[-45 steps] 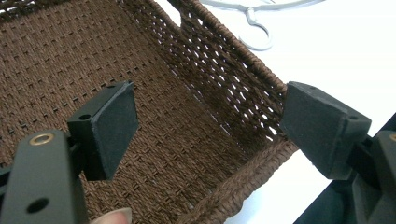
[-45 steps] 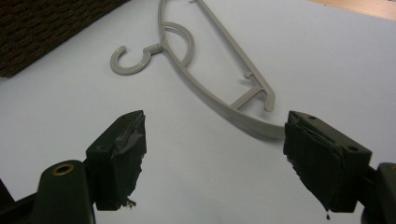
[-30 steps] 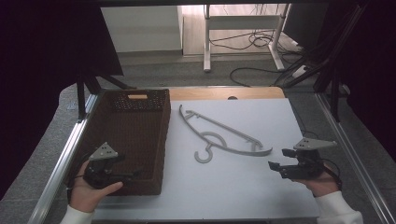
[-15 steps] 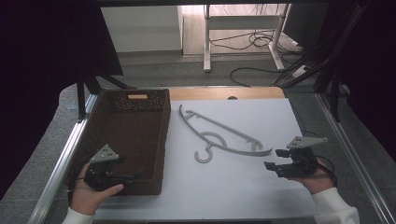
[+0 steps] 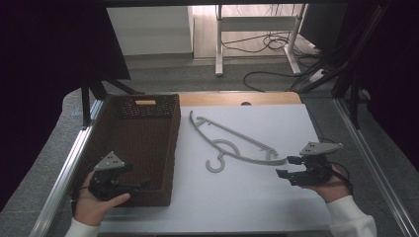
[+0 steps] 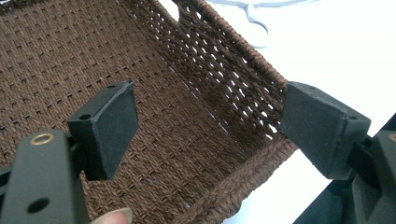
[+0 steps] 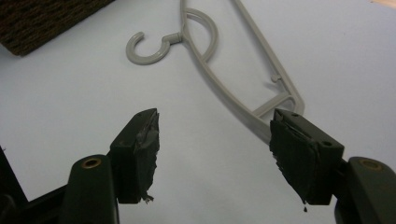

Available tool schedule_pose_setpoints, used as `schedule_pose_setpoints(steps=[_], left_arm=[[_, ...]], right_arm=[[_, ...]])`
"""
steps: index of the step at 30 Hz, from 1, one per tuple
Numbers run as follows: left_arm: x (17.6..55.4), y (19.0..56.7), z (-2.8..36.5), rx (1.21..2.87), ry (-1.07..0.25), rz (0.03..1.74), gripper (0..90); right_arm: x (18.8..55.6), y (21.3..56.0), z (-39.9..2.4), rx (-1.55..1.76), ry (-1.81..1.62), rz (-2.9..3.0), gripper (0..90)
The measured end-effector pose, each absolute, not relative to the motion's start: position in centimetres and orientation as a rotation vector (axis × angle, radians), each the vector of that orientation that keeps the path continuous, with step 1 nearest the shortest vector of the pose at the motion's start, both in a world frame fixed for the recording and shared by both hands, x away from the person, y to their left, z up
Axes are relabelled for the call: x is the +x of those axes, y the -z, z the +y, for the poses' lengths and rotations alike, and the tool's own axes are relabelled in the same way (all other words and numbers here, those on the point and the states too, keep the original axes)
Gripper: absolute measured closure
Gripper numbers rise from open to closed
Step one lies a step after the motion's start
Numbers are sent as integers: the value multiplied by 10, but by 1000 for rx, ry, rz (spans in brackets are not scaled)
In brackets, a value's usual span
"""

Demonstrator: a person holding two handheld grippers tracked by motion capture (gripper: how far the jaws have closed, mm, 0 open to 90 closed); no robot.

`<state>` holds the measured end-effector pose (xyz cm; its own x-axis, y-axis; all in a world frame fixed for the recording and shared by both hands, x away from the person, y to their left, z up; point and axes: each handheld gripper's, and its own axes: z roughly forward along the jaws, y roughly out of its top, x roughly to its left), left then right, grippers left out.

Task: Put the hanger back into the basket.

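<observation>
Reaching for a thin grey plastic hanger (image 5: pixel 237 143) on the smooth white surface (image 5: pixel 247 197).
Right hand-held gripper (image 5: pixel 285 167) has been closing, still spread, empty, one jaw by the hanger's tip. Left hand-held gripper (image 5: pixel 146 183) spread over the woven brown basket (image 5: pixel 170 148).

A grey plastic clothes hanger (image 5: pixel 232 144) lies flat on the white table (image 5: pixel 257 197), set diagonally, its hook curling toward the near edge. Just beside it sits a dark brown woven basket (image 5: pixel 170 153), rectangular, upright and open-topped.
</observation>
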<state>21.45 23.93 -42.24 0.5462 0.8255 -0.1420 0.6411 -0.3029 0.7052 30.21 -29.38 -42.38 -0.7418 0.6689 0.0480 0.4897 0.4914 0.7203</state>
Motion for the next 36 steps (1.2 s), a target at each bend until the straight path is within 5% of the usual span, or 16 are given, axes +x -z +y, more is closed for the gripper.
schedule_pose_setpoints(steps=[21,36], left_arm=[[217,422,235,2032,-279,1164,192],[218,424,234,2032,-273,1173,193]], right_arm=[[324,421,-269,887,-1085,2531,336],[359,432,-234,846,-942,2673,439]])
